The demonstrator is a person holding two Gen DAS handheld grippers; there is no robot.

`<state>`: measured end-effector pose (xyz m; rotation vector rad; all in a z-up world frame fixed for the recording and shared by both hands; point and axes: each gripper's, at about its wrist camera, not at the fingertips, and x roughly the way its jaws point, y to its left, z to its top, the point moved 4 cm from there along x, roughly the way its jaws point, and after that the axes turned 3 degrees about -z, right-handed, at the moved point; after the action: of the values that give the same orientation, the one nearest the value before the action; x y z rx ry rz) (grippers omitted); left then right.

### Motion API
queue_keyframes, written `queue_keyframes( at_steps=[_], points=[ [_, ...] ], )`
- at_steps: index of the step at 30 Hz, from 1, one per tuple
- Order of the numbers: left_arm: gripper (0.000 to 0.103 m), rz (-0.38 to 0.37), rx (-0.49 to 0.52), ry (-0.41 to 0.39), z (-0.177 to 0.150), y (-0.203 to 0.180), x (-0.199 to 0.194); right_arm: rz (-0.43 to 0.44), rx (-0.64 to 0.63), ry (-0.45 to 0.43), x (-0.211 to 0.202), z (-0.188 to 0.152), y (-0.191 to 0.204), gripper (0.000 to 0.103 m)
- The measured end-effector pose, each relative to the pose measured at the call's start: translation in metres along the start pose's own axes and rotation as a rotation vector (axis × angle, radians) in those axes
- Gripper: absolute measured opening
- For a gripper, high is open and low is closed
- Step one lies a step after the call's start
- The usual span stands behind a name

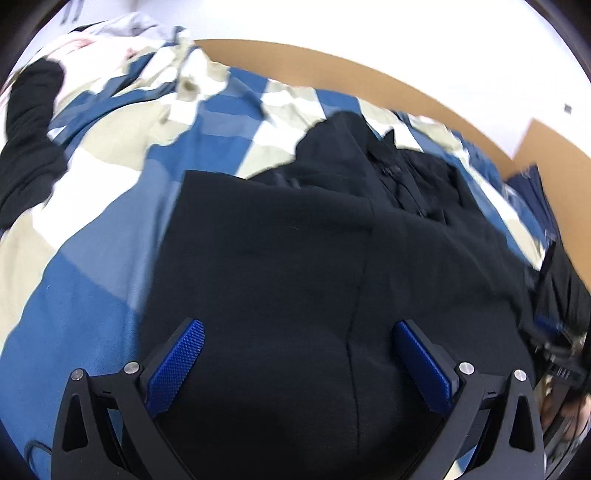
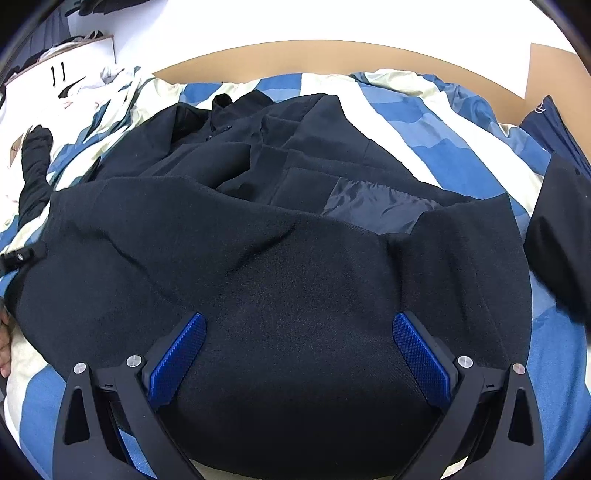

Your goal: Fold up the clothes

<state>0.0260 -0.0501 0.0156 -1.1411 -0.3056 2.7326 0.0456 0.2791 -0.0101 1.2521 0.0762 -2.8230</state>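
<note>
A large black coat (image 1: 295,266) lies spread on the blue, white and beige checked bedding (image 1: 110,206); the left wrist view is blurred. My left gripper (image 1: 299,325) hangs open just above the coat's near part, nothing between its blue pads (image 1: 177,369). In the right wrist view the same coat (image 2: 258,266) fills the middle, rumpled at the far end with a patch of shiny lining (image 2: 373,210) showing. My right gripper (image 2: 299,321) is open over the coat's near part, blue pads (image 2: 424,358) wide apart and holding nothing.
A brown headboard (image 2: 332,59) runs behind the bed against a white wall. Another black garment (image 2: 35,173) lies at the left and a dark one (image 2: 561,229) at the right edge. Light clothes (image 1: 122,33) pile at the far left. A person's fingers (image 2: 4,343) show at the left.
</note>
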Motion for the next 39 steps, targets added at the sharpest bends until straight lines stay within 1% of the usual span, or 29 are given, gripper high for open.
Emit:
queue_keyframes(
  at_steps=[2, 3, 4, 5, 6, 7, 8, 10, 12, 14, 18, 23, 25, 26, 28, 30, 31, 33, 35, 38, 39],
  points=[
    [0.103, 0.014, 0.029, -0.060, 0.001, -0.005, -0.011, -0.006, -0.005, 0.003, 0.000, -0.001, 0.001, 0.103],
    [0.103, 0.006, 0.063, -0.110, 0.002, -0.011, -0.022, -0.006, -0.005, 0.003, 0.000, -0.001, 0.001, 0.103],
    [0.103, -0.006, 0.100, -0.144, 0.001, -0.018, -0.029, -0.006, -0.005, 0.003, 0.000, -0.001, 0.001, 0.103],
    [0.103, -0.019, 0.137, -0.173, 0.000, -0.026, -0.036, -0.007, -0.005, 0.003, 0.000, -0.001, 0.001, 0.103],
    [0.103, -0.042, 0.196, -0.178, -0.003, -0.037, -0.038, -0.008, -0.005, 0.003, 0.000, -0.001, 0.002, 0.103],
    [0.103, -0.060, 0.237, -0.160, -0.005, -0.045, -0.036, -0.009, -0.005, 0.004, 0.000, -0.001, 0.002, 0.103],
    [0.103, -0.078, 0.273, -0.123, -0.007, -0.051, -0.030, -0.010, -0.006, 0.004, 0.001, -0.001, 0.002, 0.103],
    [0.103, -0.076, 0.322, -0.018, -0.011, -0.060, -0.009, -0.011, -0.007, 0.004, 0.001, -0.001, 0.002, 0.103],
    [0.103, -0.061, 0.321, 0.063, -0.013, -0.061, 0.007, -0.013, -0.008, 0.005, 0.002, 0.000, 0.003, 0.103],
    [0.103, -0.076, 0.296, 0.078, -0.013, -0.057, 0.009, -0.012, -0.009, 0.006, 0.003, 0.000, 0.003, 0.103],
    [0.103, -0.116, 0.201, 0.080, -0.005, -0.038, 0.009, -0.008, -0.009, 0.011, 0.005, 0.001, 0.004, 0.103],
    [0.103, -0.186, 0.016, 0.060, -0.001, -0.008, 0.005, -0.001, -0.002, 0.011, 0.006, 0.001, 0.003, 0.103],
    [0.103, -0.213, -0.020, 0.053, 0.003, -0.004, 0.007, -0.001, -0.001, 0.011, 0.006, 0.001, 0.003, 0.103],
    [0.103, -0.208, -0.025, 0.045, 0.004, -0.003, 0.006, -0.001, 0.000, 0.011, 0.006, 0.001, 0.004, 0.103],
    [0.103, -0.174, -0.023, 0.026, 0.006, -0.002, 0.004, -0.001, 0.000, 0.011, 0.006, 0.001, 0.004, 0.103],
    [0.103, -0.059, -0.018, -0.087, 0.008, 0.001, -0.015, -0.001, 0.001, 0.011, 0.006, 0.001, 0.005, 0.103],
    [0.103, -0.040, 0.004, -0.150, 0.008, -0.002, -0.028, -0.002, 0.001, 0.011, 0.006, 0.001, 0.005, 0.103],
    [0.103, -0.045, 0.082, -0.202, 0.005, -0.018, -0.039, -0.003, -0.001, 0.012, 0.005, 0.001, 0.005, 0.103],
    [0.103, -0.047, 0.149, -0.167, 0.003, -0.031, -0.033, -0.004, -0.002, 0.012, 0.005, 0.001, 0.005, 0.103],
    [0.103, -0.029, 0.217, -0.042, 0.000, -0.044, -0.006, -0.004, -0.004, 0.013, 0.005, 0.001, 0.005, 0.103],
    [0.103, -0.030, 0.211, -0.018, -0.001, -0.043, -0.002, -0.004, -0.004, 0.013, 0.005, 0.001, 0.004, 0.103]
  ],
)
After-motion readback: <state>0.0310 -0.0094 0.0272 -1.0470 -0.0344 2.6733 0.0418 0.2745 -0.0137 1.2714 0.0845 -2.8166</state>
